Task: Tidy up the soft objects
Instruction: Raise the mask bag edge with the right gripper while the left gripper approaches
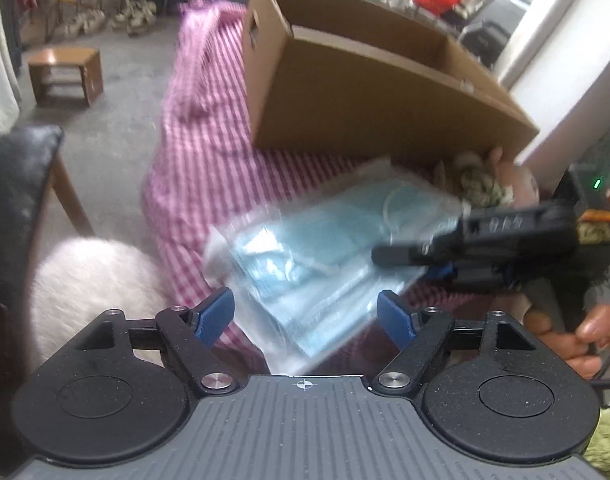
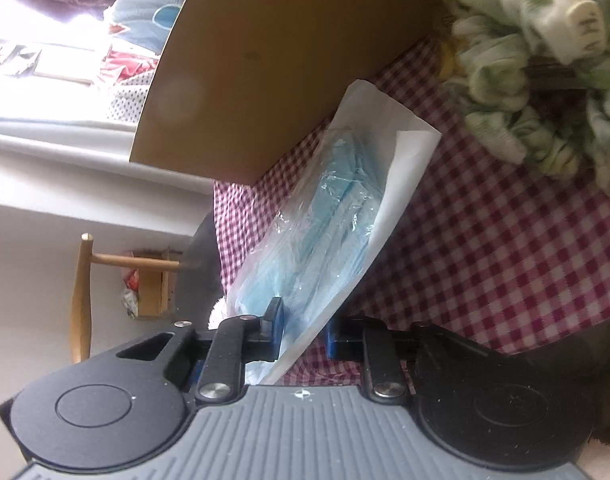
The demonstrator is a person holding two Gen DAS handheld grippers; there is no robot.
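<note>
A clear plastic bag of light blue face masks (image 1: 305, 248) (image 2: 329, 216) lies tilted on the pink checked cloth (image 1: 197, 152) (image 2: 485, 260), just in front of a brown cardboard box (image 1: 365, 100) (image 2: 285, 60). My right gripper (image 1: 381, 256) (image 2: 303, 328) comes in from the right and is shut on the bag's near edge, with the plastic pinched between its blue pads. My left gripper (image 1: 305, 312) hovers open over the bag's near end, touching nothing. A crumpled green and white cloth (image 1: 477, 188) (image 2: 525, 100) lies beside the box.
A white fluffy thing (image 1: 89, 292) sits at the cloth's left edge beside a black chair cushion (image 1: 13, 200). A small wooden stool (image 1: 65, 76) stands on the grey floor. A person's hand (image 1: 565, 332) holds the right gripper's handle.
</note>
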